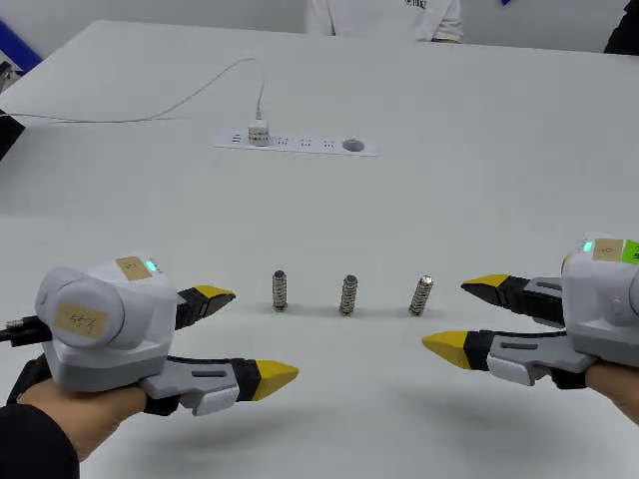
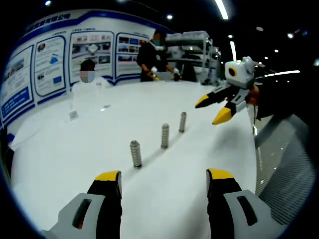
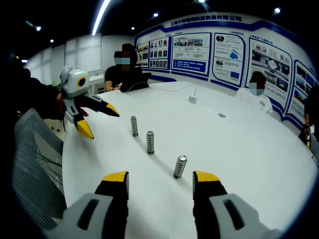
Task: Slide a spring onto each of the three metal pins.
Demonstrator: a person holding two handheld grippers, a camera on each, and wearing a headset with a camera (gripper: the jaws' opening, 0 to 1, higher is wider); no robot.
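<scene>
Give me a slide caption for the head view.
Open left gripper and open right gripper flank three springs standing in a row on a white table.

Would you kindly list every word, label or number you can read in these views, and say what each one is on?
Nothing can be read with confidence.
Tape labels on the left claw: handwritten marks, illegible.
Tape label on the right claw: too small to read.
Wall posters: header characters and panel text, too blurred to read.
</scene>
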